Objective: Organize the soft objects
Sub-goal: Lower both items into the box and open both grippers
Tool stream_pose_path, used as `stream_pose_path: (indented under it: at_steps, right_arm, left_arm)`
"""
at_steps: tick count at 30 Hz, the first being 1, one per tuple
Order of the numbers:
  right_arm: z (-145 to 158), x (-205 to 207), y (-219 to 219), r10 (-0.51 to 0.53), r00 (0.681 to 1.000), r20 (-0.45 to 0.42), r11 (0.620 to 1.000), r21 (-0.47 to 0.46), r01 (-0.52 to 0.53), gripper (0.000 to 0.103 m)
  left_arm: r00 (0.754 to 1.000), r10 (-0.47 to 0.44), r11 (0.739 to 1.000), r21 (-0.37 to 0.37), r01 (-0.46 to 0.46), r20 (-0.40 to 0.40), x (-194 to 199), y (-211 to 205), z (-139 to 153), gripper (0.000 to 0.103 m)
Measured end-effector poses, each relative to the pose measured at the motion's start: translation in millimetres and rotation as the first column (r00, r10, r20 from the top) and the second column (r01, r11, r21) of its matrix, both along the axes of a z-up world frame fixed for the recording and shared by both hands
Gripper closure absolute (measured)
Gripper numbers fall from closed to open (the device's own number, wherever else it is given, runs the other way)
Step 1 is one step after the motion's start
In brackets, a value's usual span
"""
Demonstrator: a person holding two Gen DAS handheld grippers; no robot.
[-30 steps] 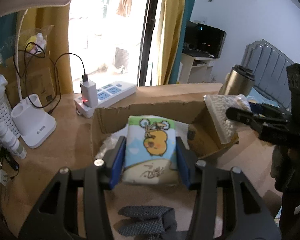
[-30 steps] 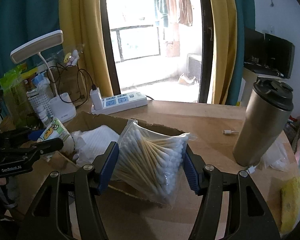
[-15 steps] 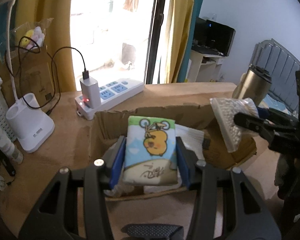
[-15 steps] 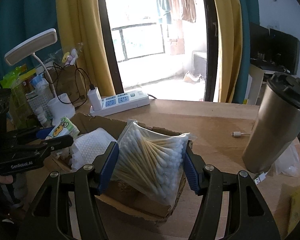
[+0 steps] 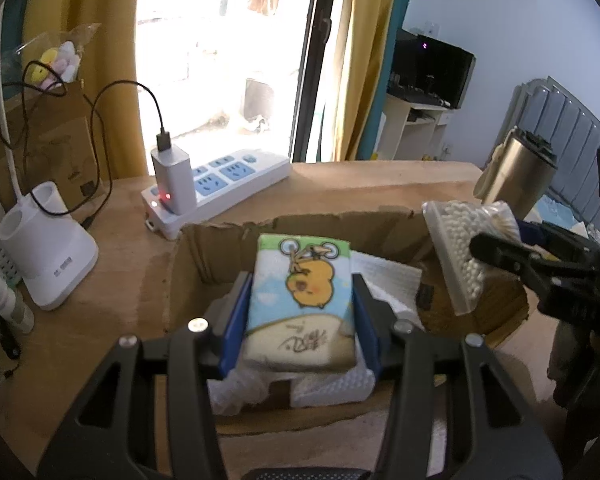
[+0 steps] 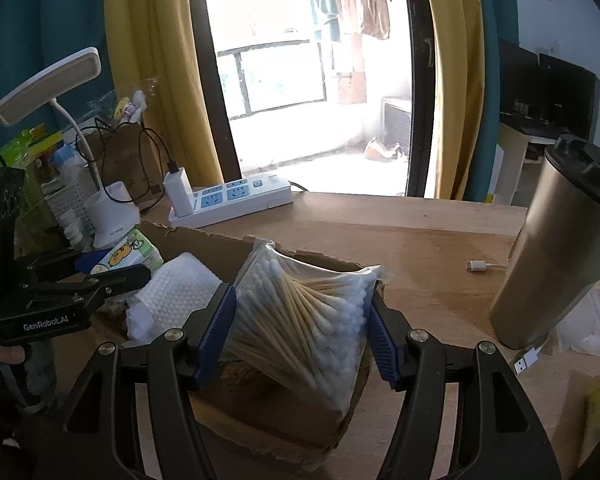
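My left gripper [image 5: 300, 316] is shut on a tissue pack [image 5: 302, 300] printed with a yellow duck, held over the open cardboard box [image 5: 204, 248]. White padded sheets [image 5: 384, 280] lie in the box under the pack. My right gripper [image 6: 300, 332] is shut on a clear bag of cotton swabs [image 6: 304, 320], held over the box's right end [image 6: 260, 408]. In the right wrist view the left gripper [image 6: 112, 270] with the tissue pack [image 6: 126, 254] shows at the left. The swab bag [image 5: 460, 248] shows at the right of the left wrist view.
A white power strip [image 5: 220, 184] with a charger lies behind the box. A white lamp base [image 5: 44, 256] stands at the left beside a white basket and small bottles. A steel tumbler [image 6: 560, 248] stands at the right, with a USB cable [image 6: 484, 266] on the wooden table.
Both grippers have moved forward and slightly down over the box with their loads. The box now fills more of each view.
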State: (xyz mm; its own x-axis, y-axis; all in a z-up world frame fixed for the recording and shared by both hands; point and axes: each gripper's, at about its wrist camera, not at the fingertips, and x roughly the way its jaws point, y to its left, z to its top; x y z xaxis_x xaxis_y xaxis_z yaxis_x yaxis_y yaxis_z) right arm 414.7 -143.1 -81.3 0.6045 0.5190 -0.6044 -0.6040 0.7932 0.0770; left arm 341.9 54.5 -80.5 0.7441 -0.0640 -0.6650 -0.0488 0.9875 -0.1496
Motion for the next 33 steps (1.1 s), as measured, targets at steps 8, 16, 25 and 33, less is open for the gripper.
stream_pose_path:
  at_steps: [8, 16, 25, 33]
  right_arm:
    - [2.0, -1.8, 1.9, -0.009, 1.0, 0.026, 1.0, -0.015, 0.009, 0.028]
    - [11.8, -14.4, 2.0, -0.008, 0.999, 0.046, 1.0, -0.014, 0.008, 0.028]
    - [24.7, -38.3, 3.1, -0.009, 0.997, 0.071, 1.0, -0.022, 0.011, 0.028]
    - [35.3, -62.4, 2.2, -0.014, 0.996, 0.094, 1.0, -0.025, 0.016, 0.028]
  left_arm:
    - [1.0, -0.007, 1.0, -0.006, 0.007, 0.008, 0.7, -1.5, 2.3, 0.034]
    - [0.999, 0.012, 1.0, -0.009, -0.012, 0.043, -14.0, 2.9, 16.4, 0.034]
    - [0.997, 0.017, 1.0, -0.01, -0.017, 0.072, -38.9, 4.8, 29.8, 0.034]
    - [0.994, 0.022, 1.0, -0.006, -0.021, 0.103, -62.2, 6.8, 42.5, 0.034]
